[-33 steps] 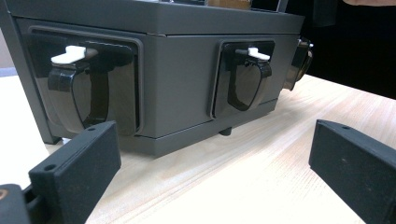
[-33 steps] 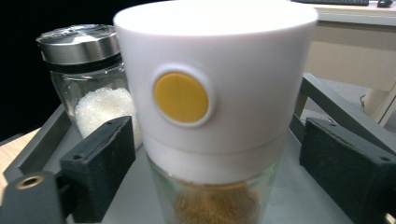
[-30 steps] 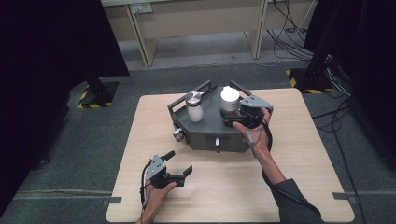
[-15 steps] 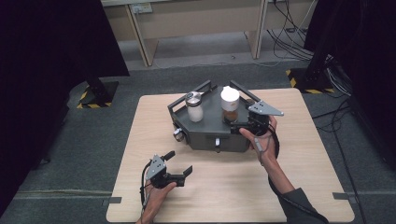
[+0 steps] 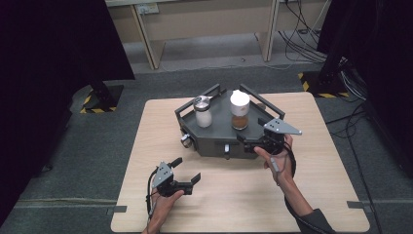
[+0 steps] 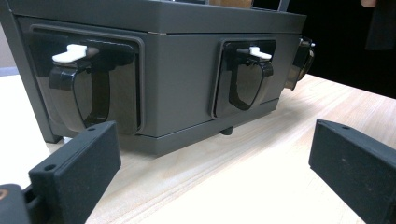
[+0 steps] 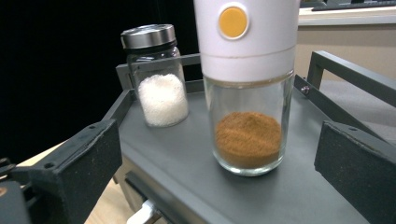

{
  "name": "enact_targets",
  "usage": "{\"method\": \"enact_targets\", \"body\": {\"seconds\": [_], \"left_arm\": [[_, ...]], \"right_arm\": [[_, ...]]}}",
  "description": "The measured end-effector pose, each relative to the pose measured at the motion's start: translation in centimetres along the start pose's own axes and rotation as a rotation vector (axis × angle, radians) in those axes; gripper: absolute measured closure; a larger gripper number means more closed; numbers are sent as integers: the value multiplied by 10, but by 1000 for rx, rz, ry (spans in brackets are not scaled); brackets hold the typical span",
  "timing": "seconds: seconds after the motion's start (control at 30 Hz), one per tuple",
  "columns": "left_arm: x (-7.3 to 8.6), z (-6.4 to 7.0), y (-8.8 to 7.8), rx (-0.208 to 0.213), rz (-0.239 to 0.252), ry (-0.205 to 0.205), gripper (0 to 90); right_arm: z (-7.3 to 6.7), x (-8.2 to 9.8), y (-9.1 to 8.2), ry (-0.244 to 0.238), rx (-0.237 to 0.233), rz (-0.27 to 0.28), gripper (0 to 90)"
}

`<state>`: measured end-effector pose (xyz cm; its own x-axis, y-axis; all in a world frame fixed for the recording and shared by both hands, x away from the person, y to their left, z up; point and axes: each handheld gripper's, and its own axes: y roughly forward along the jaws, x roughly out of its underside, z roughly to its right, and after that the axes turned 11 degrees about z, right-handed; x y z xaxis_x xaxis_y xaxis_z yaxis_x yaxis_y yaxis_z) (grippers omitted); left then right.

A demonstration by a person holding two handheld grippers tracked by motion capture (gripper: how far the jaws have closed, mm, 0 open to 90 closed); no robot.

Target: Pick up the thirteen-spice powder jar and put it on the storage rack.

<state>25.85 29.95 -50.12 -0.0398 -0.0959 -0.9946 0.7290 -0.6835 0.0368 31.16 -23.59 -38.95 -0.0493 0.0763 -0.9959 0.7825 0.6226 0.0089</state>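
Right claw [image 5: 253, 145] opened, withdrawn from spice jar [image 5: 239, 110], jar standing free

Both claws [image 5: 184, 174] [image 5: 249, 142] wide open, apparently empty

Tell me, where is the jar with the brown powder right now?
In the high view the brown-powder jar stands upright on the grey box, right of the salt shaker and just beyond the right tongs.

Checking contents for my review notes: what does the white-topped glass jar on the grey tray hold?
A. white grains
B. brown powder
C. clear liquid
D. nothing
B: in the right gripper view the white-topped jar holds a layer of brown powder at its bottom, while the white grains are in the metal-lidded jar beside it on the grey tray.
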Motion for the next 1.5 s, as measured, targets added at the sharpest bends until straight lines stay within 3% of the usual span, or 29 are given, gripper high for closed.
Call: {"method": "enact_targets", "body": {"seconds": [0.5, 0.9, 1.5], "left_arm": [[0, 1, -2, -15, 4, 2, 15], [1, 0, -2, -15, 3, 3, 15], [1, 1, -2, -14, 0, 5, 16]], "right_arm": [[-8, 12, -26, -29, -64, 21, 9], [-15, 28, -52, -43, -83, 6, 9], [-22, 68, -70, -11, -121, 7, 8]]}}
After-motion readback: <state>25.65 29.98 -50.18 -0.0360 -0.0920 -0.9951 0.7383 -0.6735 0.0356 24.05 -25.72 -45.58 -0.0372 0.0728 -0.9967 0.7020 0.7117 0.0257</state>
